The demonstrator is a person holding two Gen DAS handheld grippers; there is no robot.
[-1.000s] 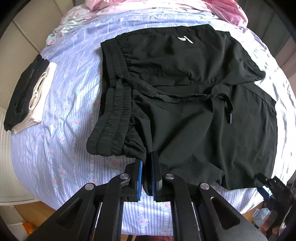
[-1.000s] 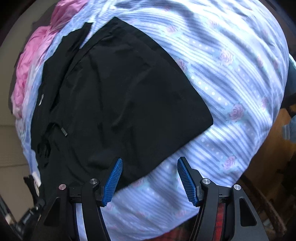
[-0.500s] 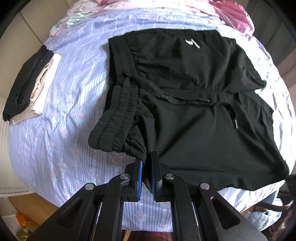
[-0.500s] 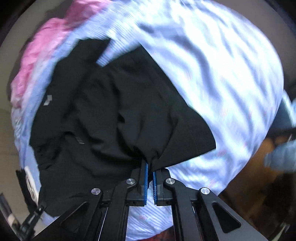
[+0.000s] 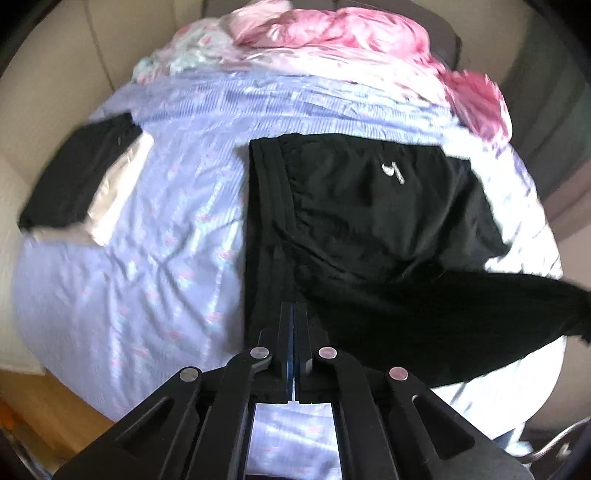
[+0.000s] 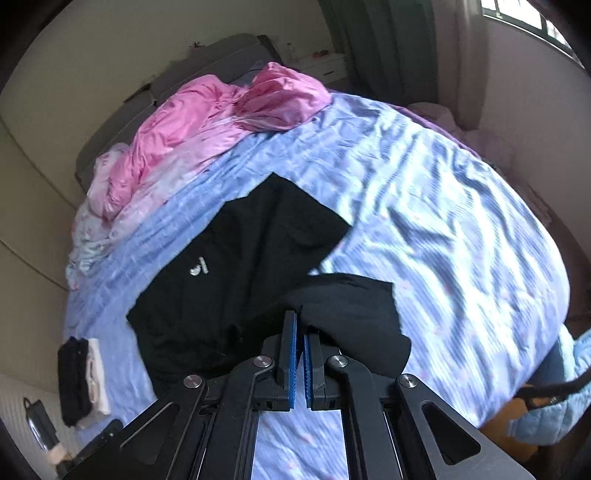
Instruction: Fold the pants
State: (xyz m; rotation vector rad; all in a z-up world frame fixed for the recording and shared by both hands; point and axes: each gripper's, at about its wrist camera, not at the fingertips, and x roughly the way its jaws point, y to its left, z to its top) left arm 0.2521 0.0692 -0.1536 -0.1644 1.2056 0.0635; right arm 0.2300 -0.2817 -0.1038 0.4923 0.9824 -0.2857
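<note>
Black shorts (image 5: 354,221) with a small white logo lie on a bed covered by a lilac striped sheet (image 5: 147,258). My left gripper (image 5: 293,308) is shut on the near end of the waistband, which hangs taut up to its pads. In the right wrist view the shorts (image 6: 236,266) spread below me, and my right gripper (image 6: 300,319) is shut on the near leg's hem. That leg is lifted off the sheet and drapes to the right of the pads. The far leg still rests flat on the bed.
A folded stack of black and cream clothes (image 5: 85,188) sits on the left of the bed. A crumpled pink blanket (image 5: 354,40) lies at the far end by the headboard. Wooden floor (image 5: 44,410) shows past the bed's near edge. A window (image 6: 532,18) is at upper right.
The right gripper closed from wide open onto the near leg's hem and rose with it. The left gripper, shut on the waistband throughout, also lifted, pulling the near half of the shorts off the sheet.
</note>
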